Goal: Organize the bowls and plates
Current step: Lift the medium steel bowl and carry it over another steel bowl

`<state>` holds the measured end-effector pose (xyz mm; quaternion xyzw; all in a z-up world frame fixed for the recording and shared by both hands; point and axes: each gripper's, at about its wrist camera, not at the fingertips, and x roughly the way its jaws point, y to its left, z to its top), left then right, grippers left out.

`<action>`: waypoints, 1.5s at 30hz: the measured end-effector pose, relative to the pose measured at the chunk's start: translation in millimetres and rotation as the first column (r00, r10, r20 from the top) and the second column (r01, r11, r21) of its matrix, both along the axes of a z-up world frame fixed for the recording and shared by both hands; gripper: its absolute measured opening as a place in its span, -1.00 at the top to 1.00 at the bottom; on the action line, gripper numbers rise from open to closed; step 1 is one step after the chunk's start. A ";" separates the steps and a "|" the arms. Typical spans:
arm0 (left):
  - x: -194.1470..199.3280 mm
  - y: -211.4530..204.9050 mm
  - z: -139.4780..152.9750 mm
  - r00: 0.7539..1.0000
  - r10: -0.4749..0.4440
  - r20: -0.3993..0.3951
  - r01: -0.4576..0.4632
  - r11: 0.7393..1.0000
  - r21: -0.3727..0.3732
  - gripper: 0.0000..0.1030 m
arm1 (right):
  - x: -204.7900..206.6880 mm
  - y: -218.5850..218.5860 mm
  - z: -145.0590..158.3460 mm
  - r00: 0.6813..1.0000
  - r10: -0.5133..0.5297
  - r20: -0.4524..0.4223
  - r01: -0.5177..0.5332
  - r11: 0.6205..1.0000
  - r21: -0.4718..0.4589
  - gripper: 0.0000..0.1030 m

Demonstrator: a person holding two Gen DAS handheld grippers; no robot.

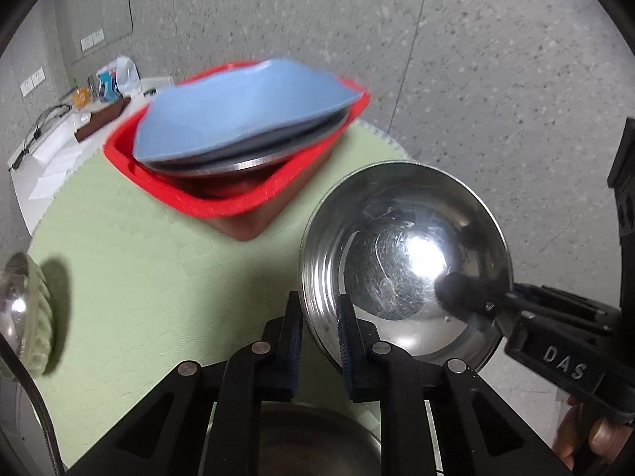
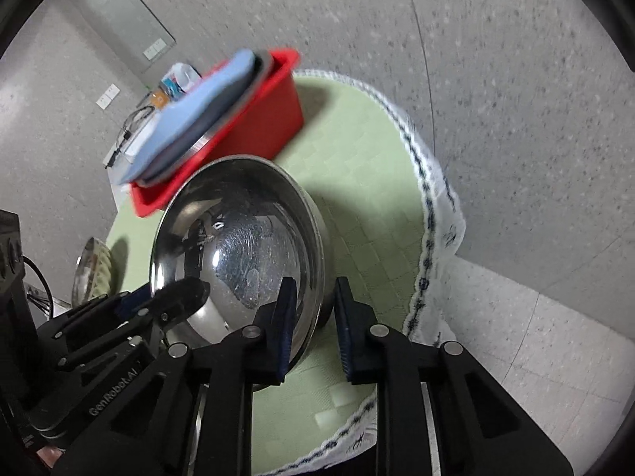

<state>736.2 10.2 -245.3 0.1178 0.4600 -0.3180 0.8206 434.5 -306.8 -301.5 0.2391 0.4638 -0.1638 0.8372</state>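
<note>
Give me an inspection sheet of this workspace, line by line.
Surface: round table under a pale green cloth.
Job's things: steel bowl tilted, held at its rim; red bin holding a blue plate over steel dishes; ribbed green dish at the left edge.
Clutter: bottles and boxes on a white side counter.
Grippers: left gripper and right gripper each clamp the bowl's rim.
Cables: black leads on the counter.
Surroundings: speckled grey wall, wall sockets.

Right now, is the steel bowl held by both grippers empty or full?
Empty. The steel bowl shows only a bare, scratched, shiny inside in both views. The left gripper and the right gripper each pinch its rim.
</note>
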 end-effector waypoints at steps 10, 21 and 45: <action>-16.9 93.7 59.3 0.993 0.086 0.085 -0.076 0.990 -0.119 0.74 | 22.5 56.5 61.3 0.991 0.109 0.080 -0.102 0.991 -0.081 0.63; 21.9 260.5 81.8 0.891 0.447 0.077 -0.434 0.890 -0.140 0.75 | 152.7 177.8 50.4 0.893 0.444 0.067 -0.442 0.896 -0.043 0.63; 127.4 314.1 34.2 0.764 0.646 0.002 -0.646 0.764 0.018 0.74 | 256.3 278.2 -65.4 0.750 0.633 -0.191 -0.648 0.762 -0.017 0.63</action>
